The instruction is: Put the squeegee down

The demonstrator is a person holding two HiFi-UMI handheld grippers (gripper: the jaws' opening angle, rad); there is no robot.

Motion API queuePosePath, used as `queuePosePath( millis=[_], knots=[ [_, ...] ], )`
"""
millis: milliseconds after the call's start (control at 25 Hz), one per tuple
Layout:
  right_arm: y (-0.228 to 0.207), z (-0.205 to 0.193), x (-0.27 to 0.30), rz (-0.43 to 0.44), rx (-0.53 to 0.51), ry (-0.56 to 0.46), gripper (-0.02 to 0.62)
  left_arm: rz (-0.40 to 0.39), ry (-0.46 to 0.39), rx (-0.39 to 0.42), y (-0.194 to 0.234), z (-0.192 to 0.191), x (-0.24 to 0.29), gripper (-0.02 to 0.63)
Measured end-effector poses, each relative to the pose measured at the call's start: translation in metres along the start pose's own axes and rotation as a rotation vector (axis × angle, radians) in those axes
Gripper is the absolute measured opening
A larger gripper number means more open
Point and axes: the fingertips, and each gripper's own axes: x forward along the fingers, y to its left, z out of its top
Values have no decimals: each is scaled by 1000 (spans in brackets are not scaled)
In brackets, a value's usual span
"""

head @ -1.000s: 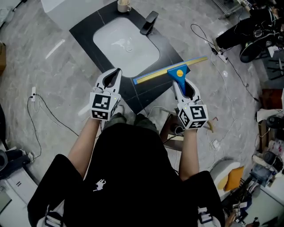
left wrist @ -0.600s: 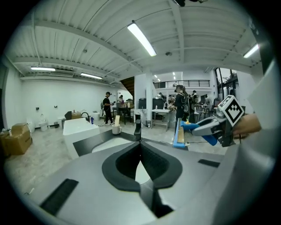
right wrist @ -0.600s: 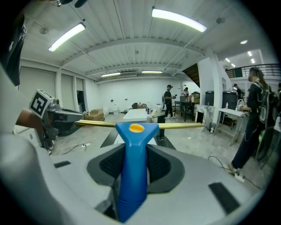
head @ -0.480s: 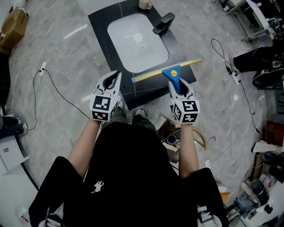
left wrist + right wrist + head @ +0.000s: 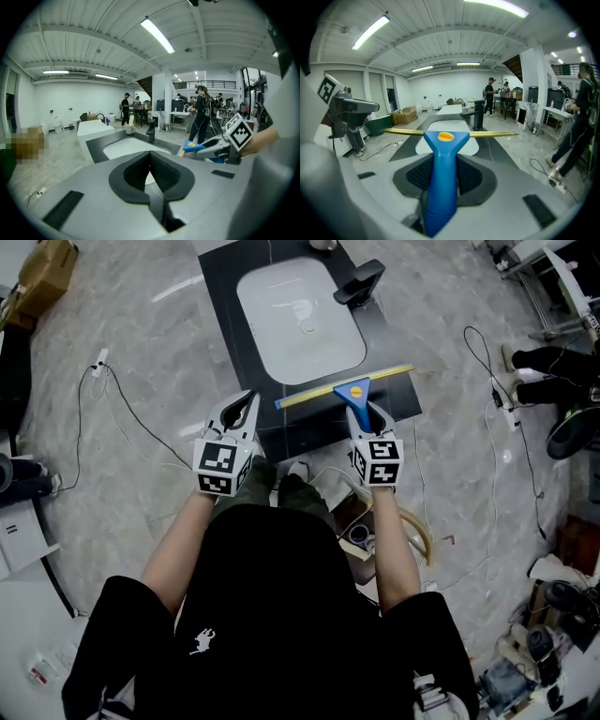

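The squeegee (image 5: 354,391) has a blue handle with a yellow spot and a long yellow blade (image 5: 449,133). My right gripper (image 5: 364,414) is shut on its handle (image 5: 443,183), and the blade lies crosswise over the near edge of the black counter (image 5: 398,395), just before the white basin (image 5: 300,320). My left gripper (image 5: 242,410) is shut and holds nothing; its pads (image 5: 151,173) meet. It hangs beside the counter's near left corner. From the left gripper view the right gripper (image 5: 211,151) and the squeegee show at the right.
A black tap (image 5: 361,284) stands at the basin's right side, with a cup behind it (image 5: 131,129). Cables (image 5: 112,418) trail over the marble floor on the left and right. People stand at tables far back (image 5: 490,96). A brown box (image 5: 42,277) lies at the top left.
Both grippers have sunk toward the counter's near edge. The squeegee has come down with the right gripper, and its blade now sits over the counter's front strip.
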Motion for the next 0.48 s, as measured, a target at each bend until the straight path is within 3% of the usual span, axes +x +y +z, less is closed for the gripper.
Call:
queuePosePath(
  millis=[480],
  knots=[
    [15, -45, 50, 9, -32, 101, 135, 27, 82, -20, -1, -36, 18, 3]
  ],
)
